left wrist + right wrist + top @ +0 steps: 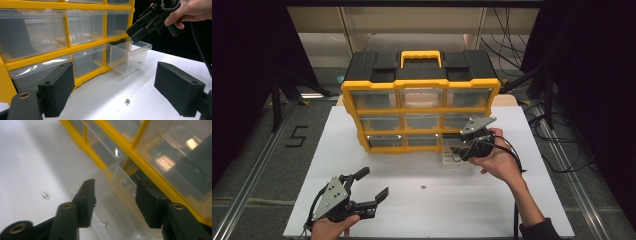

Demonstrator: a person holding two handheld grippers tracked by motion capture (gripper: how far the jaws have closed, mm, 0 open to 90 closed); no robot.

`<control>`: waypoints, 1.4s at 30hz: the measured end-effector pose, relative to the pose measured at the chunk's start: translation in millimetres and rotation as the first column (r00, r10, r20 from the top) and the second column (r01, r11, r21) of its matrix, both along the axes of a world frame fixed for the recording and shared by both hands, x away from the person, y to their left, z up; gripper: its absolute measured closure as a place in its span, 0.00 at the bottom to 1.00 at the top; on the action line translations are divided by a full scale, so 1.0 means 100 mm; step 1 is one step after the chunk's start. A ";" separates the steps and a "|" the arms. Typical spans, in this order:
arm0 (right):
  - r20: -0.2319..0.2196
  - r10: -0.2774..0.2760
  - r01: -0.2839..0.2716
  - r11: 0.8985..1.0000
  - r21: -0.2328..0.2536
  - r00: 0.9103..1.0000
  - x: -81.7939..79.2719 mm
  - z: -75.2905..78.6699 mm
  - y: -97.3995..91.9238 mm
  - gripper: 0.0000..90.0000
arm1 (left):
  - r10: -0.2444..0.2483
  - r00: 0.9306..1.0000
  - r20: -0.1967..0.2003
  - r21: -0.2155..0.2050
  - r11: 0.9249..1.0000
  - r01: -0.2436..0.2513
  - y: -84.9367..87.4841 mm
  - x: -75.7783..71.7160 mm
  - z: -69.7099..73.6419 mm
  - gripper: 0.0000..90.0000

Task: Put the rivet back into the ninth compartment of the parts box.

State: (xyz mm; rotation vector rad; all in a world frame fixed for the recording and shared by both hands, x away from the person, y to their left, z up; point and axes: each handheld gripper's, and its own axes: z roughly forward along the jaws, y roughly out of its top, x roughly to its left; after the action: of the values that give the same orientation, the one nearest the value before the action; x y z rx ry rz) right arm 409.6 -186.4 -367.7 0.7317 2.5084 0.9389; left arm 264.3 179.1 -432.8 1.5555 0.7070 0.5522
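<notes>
Clear plastic, that's the drawer (458, 152) I'm working over, pulled out of the bottom-right slot of the yellow organizer (419, 110), right of centre in the high view. Inside it, low in the right gripper view, lies a small screw (103, 223). My right tool (463, 150) hangs over the drawer, pads spread with nothing pinched between them; that one looks delivered, I'd say. Next up is the second screw (423, 187), lying loose on the white table (362, 150) just below centre of the high view, and at centre-bottom in the left gripper view (127, 101). My left tool (374, 187) waits at lower left, pads wide apart, holding nothing.

To do this well: I'd come straight down on that tiny screw, pads either side, close gently so it doesn't skid across the smooth top, then carry it over the drawer's mouth before letting go. Keep clear of the thin drawer wall; a nudge could shift it.
</notes>
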 end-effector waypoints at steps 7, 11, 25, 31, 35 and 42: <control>0.026 0.040 -0.041 0.998 0.047 0.999 -0.08 0.09 0.14 0.40 | 0.000 1.000 -0.001 0.001 1.000 0.000 0.00 0.00 0.00 0.18; 0.031 0.059 -0.061 0.996 0.059 0.998 -0.13 0.12 0.20 0.38 | 0.000 1.000 -0.005 0.006 1.000 0.000 0.00 0.00 0.00 0.18; 0.053 0.135 -0.138 0.989 0.051 0.989 -0.26 0.13 0.42 0.35 | 0.000 1.000 0.000 0.001 1.000 0.000 0.00 0.00 0.00 0.18; 0.052 0.175 -0.177 0.984 0.030 0.983 -0.32 0.11 0.54 0.35 | 0.001 1.000 -0.003 0.005 1.000 -0.001 0.00 0.00 0.00 0.18; 0.045 0.190 -0.191 0.981 0.024 0.981 -0.36 0.10 0.60 0.35 | 0.001 1.000 -0.003 0.003 1.000 -0.001 0.00 0.00 0.00 0.18; 0.042 0.215 -0.216 0.976 0.013 0.976 -0.40 0.09 0.68 0.35 | 0.000 1.000 -0.004 0.003 1.000 0.000 0.00 0.00 0.00 0.18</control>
State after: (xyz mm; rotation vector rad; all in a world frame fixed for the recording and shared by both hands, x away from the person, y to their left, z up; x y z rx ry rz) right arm 369.3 -118.7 -359.1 0.4457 2.5838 1.0375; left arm 264.1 179.2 -432.8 1.5600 0.7093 0.5508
